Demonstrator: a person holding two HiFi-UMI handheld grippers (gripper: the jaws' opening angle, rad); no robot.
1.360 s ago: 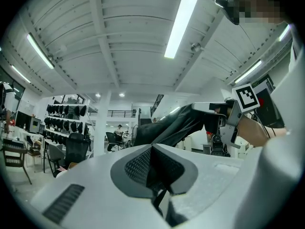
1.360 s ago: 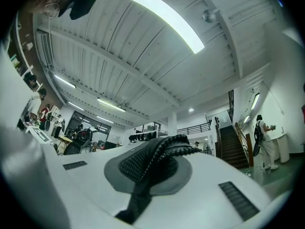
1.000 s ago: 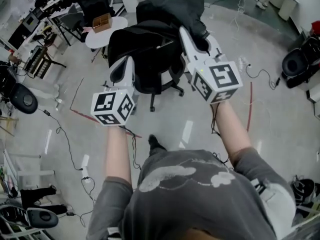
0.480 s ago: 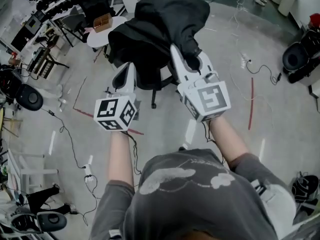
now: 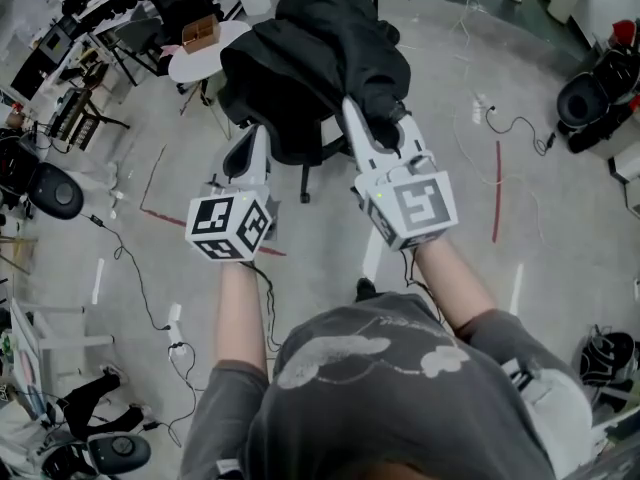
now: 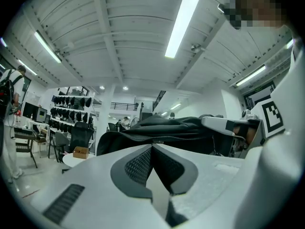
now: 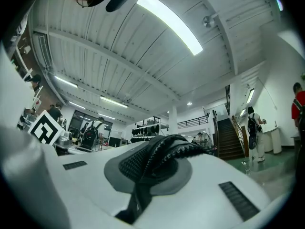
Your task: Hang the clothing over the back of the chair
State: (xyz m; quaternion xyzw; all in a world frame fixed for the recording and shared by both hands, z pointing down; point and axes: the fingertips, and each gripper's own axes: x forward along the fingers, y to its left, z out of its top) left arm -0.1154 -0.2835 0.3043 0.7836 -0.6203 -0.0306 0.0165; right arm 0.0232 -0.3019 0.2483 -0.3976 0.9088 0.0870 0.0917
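Over one chair (image 5: 304, 180), one black garment (image 5: 320, 58) pinched by right gripper (image 5: 378, 118), left gripper (image 5: 252, 140) closed.

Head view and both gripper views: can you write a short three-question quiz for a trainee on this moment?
1. True or false: the right gripper has its jaws shut on the black jacket.
2. What sits between the jaws of the left gripper? A) jacket fabric B) nothing C) a cable
3. Fill in: the jacket lies draped over a ____.

Key: 1 true; 2 B; 3 chair.
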